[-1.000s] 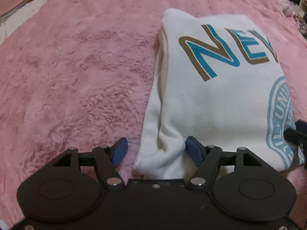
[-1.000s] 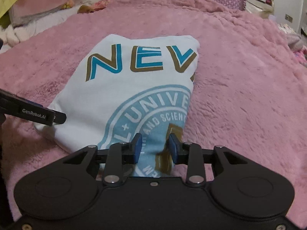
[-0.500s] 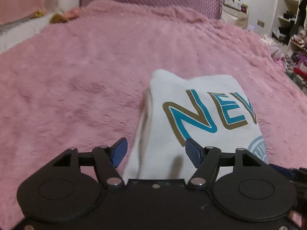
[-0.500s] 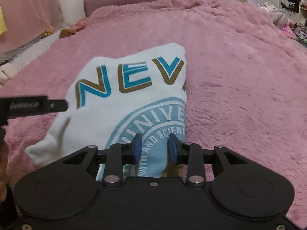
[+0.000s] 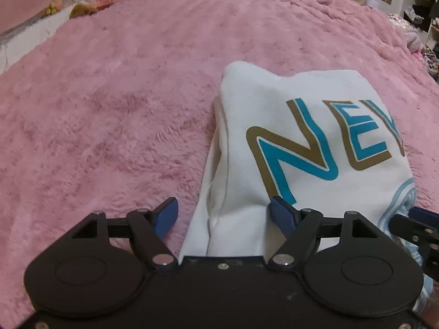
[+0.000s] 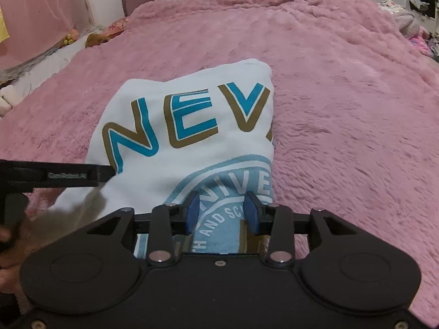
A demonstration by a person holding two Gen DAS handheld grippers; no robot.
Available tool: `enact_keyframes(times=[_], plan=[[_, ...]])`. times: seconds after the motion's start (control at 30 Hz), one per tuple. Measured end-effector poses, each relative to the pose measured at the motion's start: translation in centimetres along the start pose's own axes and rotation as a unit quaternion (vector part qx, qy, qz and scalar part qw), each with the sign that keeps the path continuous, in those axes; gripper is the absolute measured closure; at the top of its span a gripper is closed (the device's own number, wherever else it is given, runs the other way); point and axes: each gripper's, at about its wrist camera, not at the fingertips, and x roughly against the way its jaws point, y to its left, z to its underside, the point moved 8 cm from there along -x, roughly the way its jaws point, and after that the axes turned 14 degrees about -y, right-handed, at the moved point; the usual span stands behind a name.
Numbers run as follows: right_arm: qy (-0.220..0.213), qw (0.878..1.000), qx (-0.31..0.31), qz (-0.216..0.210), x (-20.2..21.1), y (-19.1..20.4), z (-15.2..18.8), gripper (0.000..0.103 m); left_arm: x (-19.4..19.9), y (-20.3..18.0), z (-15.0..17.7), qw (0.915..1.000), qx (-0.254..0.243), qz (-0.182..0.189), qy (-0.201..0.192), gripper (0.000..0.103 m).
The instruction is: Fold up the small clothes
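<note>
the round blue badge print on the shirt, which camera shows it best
The right wrist view: the badge print sits centred between the right tongs, lettering readable. The left wrist view catches only its edge at the far right.

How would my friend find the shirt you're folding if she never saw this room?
Look at the big fluffy pink blanket covering the bed. On it lies one folded white shirt, the only clothing there, with big blue-and-gold letters above a light blue round seal.
</note>
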Motion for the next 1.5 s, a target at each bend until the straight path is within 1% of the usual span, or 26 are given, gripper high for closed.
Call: enact_keyframes(times=[0.03, 0.07, 0.13, 0.17, 0.23, 0.3, 0.33, 0.37, 0.43, 0.47, 0.53, 0.6, 0.67, 0.73, 0.77, 0.83, 0.9, 0.93, 0.97, 1.0, 1.07, 1.17, 1.23, 1.3, 1.37, 1.5], plan=[[0.000, 1.000, -0.011, -0.002, 0.1, -0.2, -0.4, 0.067, 0.5, -0.1, -0.6, 0.9999, -0.007, -0.007, -0.005, 0.029], [-0.006, 1.000, -0.020, -0.010, 0.4, -0.2, -1.3, 0.067, 0.9, -0.1, -1.9, 0.9995, -0.016, -0.012, -0.023, 0.028], [-0.037, 0.999, -0.003, -0.018, 0.5, 0.2, -3.4, 0.068, 2.5, -0.3, -5.0, 0.9962, -0.016, -0.017, -0.084, 0.028], [-0.051, 0.999, 0.015, -0.011, 0.1, 0.3, -4.5, 0.068, 2.6, -0.3, -6.3, 0.9945, -0.011, -0.017, -0.102, 0.028], [-0.054, 0.998, 0.025, 0.005, -1.9, -0.2, -5.8, 0.068, 1.4, -0.5, -8.4, 0.9934, 0.002, 0.001, -0.115, 0.028], [-0.036, 0.999, 0.006, 0.013, -4.4, -1.1, -5.8, 0.066, -0.9, -0.6, -8.8, 0.9943, 0.010, 0.001, -0.106, 0.028], [-0.018, 1.000, -0.004, 0.019, -5.9, -1.8, -5.2, 0.064, -2.7, -0.7, -8.3, 0.9961, 0.006, -0.006, -0.088, 0.028], [-0.006, 1.000, -0.007, 0.020, -6.9, -2.3, -4.5, 0.060, -4.6, -0.8, -7.3, 0.9979, -0.006, -0.015, -0.063, 0.026], [-0.005, 1.000, -0.018, 0.011, -7.8, -2.9, -3.6, 0.059, -8.3, -1.0, -4.6, 0.9994, -0.027, -0.020, -0.008, 0.025], [-0.009, 1.000, -0.022, 0.007, -7.8, -3.0, -3.4, 0.059, -8.6, -0.8, -4.1, 0.9996, -0.016, -0.020, -0.012, 0.021], [-0.010, 1.000, -0.025, 0.005, -7.4, -3.0, -3.6, 0.059, -8.2, -0.4, -4.6, 0.9996, 0.010, -0.023, -0.009, 0.021], [-0.010, 1.000, -0.030, 0.004, -6.8, -2.8, -4.6, 0.059, -7.4, -0.5, -6.0, 0.9994, 0.001, -0.030, -0.019, 0.021], [-0.028, 0.999, -0.023, 0.004, -6.3, -2.6, -5.9, 0.061, -6.6, -0.6, -7.4, 0.9984, -0.011, -0.040, -0.039, 0.023], [-0.045, 0.999, -0.013, 0.012, -6.4, -2.5, -7.2, 0.061, -6.2, -0.9, -8.7, 0.9972, -0.007, -0.043, -0.061, 0.023], [-0.049, 0.999, -0.009, 0.018, -6.9, -2.8, -7.7, 0.061, -6.3, -0.8, -9.3, 0.9963, -0.005, -0.044, -0.073, 0.023], [-0.048, 0.998, -0.015, 0.028, -8.4, -3.4, -8.2, 0.061, -7.7, -0.6, -10.0, 0.9958, -0.007, -0.045, -0.080, 0.023], [-0.039, 0.998, -0.019, 0.035, -10.4, -4.1, -8.2, 0.061, -10.0, -0.5, -9.6, 0.9972, -0.020, -0.048, -0.054, 0.021], [-0.025, 0.999, -0.020, 0.037, -11.7, -4.3, -7.8, 0.059, -11.2, -0.6, -8.9, 0.9981, -0.026, -0.044, -0.034, 0.021], [-0.006, 0.999, -0.029, 0.034, -13.1, -4.8, -7.2, 0.057, -12.9, -0.6, -8.0, 0.9992, -0.024, -0.029, -0.009, 0.020], [0.007, 0.999, -0.041, 0.030, -14.1, -5.1, -6.5, 0.056, -13.5, -0.4, -7.8, 0.9996, -0.014, -0.024, -0.010, 0.018], [0.006, 0.998, -0.059, 0.028, -14.6, -5.6, -6.4, 0.056, -13.3, 0.0, -8.1, 0.9997, 0.011, -0.017, -0.012, 0.019], [-0.005, 0.998, -0.054, 0.028, -13.3, -5.2, -7.0, 0.056, -12.0, 0.4, -8.9, 0.9997, 0.010, -0.016, -0.015, 0.019], [-0.005, 0.998, -0.053, 0.029, -12.0, -5.0, -7.2, 0.056, -10.7, 0.9, -8.6, 0.9997, 0.014, -0.013, -0.014, 0.020], [0.006, 0.998, -0.048, 0.030, -10.3, -4.8, -7.3, 0.055, -8.4, 1.4, -8.5, 0.9995, 0.025, -0.012, -0.014, 0.020], [0.002, 0.999, -0.037, 0.034, -8.6, -4.5, -7.7, 0.055, -6.6, 1.7, -8.0, 0.9992, 0.035, -0.009, -0.014, 0.021], [0.003, 0.999, -0.014, 0.038, -5.3, -3.9, -8.0, 0.054, -2.5, 2.1, -6.3, 0.9995, 0.022, -0.021, -0.003, 0.021]])
